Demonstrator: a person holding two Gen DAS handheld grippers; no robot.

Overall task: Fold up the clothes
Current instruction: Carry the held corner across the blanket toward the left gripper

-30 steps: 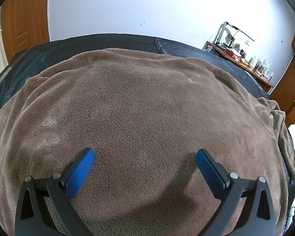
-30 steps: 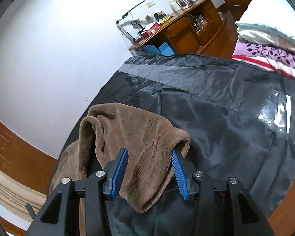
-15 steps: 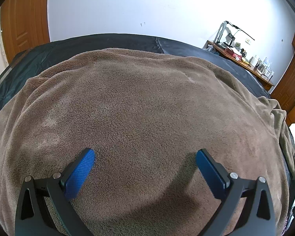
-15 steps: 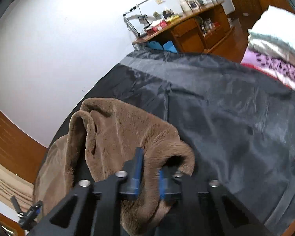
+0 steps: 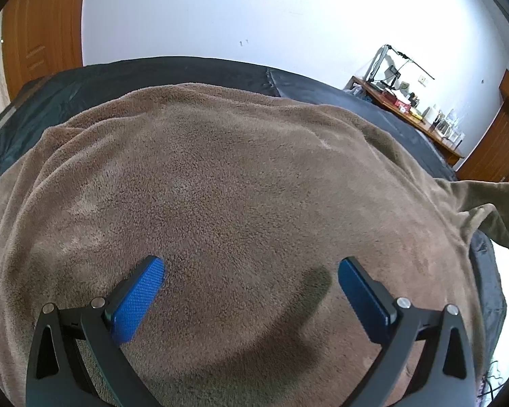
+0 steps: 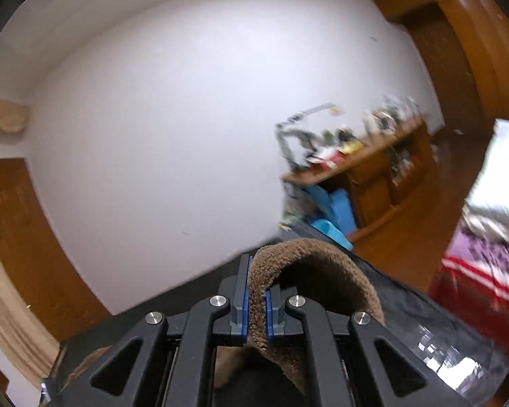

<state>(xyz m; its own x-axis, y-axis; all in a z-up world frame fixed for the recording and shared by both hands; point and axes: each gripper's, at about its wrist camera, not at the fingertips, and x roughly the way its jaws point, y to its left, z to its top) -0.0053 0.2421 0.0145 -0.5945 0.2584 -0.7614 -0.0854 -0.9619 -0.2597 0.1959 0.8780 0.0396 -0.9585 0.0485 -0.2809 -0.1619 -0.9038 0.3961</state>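
Observation:
A brown fleece garment (image 5: 227, 183) lies spread over a black-covered bed (image 5: 173, 74) and fills most of the left wrist view. My left gripper (image 5: 249, 276) stands open just above the fleece, its blue pads wide apart with nothing between them. At the right edge of that view a corner of the fleece (image 5: 488, 200) is lifted off the bed. In the right wrist view my right gripper (image 6: 257, 300) is shut on a fold of the brown fleece (image 6: 322, 268), which arches up and over to the right of the fingers. That view is blurred.
A wooden desk (image 6: 373, 169) with a lamp and clutter stands against the white wall, blue items beneath it. Folded bedding in purple, red and white (image 6: 485, 264) sits at the right. Wooden doors (image 5: 44, 40) flank the wall. Black bed cover (image 6: 424, 322) shows under the right gripper.
My right gripper closed on the fleece edge and lifted it, tilting its view up toward the wall. In the left view the fleece's right corner rose. The left gripper stayed put and open.

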